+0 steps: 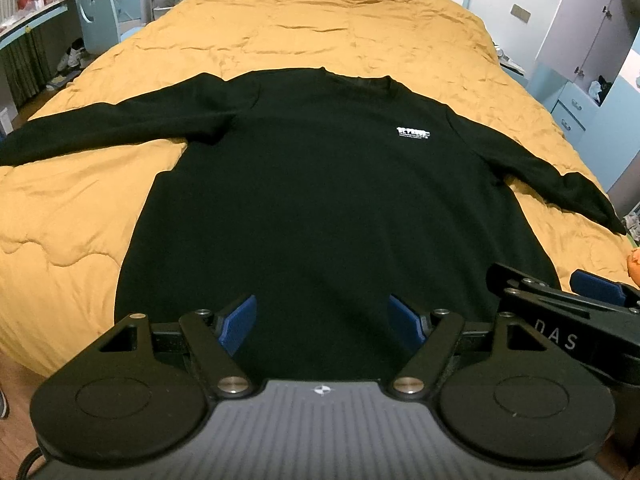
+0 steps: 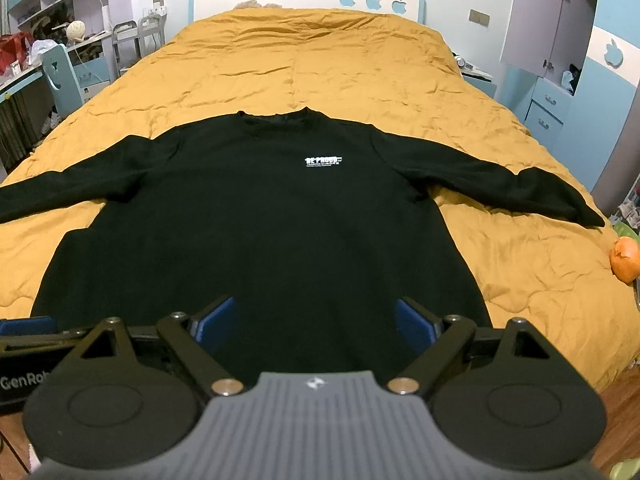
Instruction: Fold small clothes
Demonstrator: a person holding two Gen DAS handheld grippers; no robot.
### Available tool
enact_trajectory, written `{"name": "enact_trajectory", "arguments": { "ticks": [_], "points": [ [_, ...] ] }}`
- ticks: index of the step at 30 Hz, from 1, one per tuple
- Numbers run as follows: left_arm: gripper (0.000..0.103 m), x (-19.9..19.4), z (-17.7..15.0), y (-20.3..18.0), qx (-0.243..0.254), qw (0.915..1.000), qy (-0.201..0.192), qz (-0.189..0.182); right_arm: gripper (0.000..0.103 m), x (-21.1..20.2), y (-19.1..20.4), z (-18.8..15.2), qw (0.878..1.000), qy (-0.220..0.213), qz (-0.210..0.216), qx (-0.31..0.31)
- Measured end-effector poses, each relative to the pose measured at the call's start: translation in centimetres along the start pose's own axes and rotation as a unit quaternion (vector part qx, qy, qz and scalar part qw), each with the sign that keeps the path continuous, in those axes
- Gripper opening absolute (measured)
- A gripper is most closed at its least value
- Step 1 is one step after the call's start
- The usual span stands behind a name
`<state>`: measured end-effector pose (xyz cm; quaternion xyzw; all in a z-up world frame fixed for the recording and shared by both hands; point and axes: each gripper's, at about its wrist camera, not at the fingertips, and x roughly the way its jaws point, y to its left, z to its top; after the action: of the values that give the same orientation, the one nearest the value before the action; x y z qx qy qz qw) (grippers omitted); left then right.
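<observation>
A black long-sleeved sweatshirt point(image 1: 320, 184) point(image 2: 256, 216) lies flat and face up on the mustard-yellow quilt point(image 1: 320, 32) point(image 2: 320, 64), collar toward the headboard, both sleeves spread out sideways, a small white logo point(image 1: 414, 133) point(image 2: 323, 161) on the chest. My left gripper point(image 1: 323, 322) hovers open over the hem, its blue pads wide apart and holding nothing. My right gripper point(image 2: 316, 322) is open too, above the hem a little further right. In the left wrist view the right gripper point(image 1: 568, 292) shows at the right edge; in the right wrist view part of the left gripper point(image 2: 28, 326) shows at the lower left.
An orange fruit point(image 2: 626, 260) rests on the quilt near the bed's right edge. A blue chair point(image 1: 98, 16) and a cluttered desk point(image 1: 32, 12) stand left of the bed; blue-and-white cabinets point(image 2: 560, 80) stand on the right. The headboard point(image 2: 308, 0) closes the far end. Wooden floor point(image 2: 620, 392) lies below.
</observation>
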<state>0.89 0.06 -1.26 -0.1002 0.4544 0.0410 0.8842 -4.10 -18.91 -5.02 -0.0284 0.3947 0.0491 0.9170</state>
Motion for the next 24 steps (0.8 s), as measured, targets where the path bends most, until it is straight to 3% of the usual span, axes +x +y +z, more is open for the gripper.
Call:
{"name": "enact_trajectory", "arguments": {
  "ticks": [15,21,24],
  "points": [
    [0.087,1.3,0.2,0.2,-0.005,0.9999,0.008,-0.008,0.083,1.0,0.5,0.1,1.000,0.004,-0.006,-0.005],
    [0.086,2.6,0.7,2.0,-0.026,0.9977,0.016,-0.061,0.083,2.3,1.1,0.4,1.000,0.011,-0.005,-0.016],
    [0.085,3.1,1.4,4.6,-0.061,0.9932,0.008,-0.099,0.083,3.2,1.8,1.4,0.999,0.004,0.030,-0.024]
  ]
}}
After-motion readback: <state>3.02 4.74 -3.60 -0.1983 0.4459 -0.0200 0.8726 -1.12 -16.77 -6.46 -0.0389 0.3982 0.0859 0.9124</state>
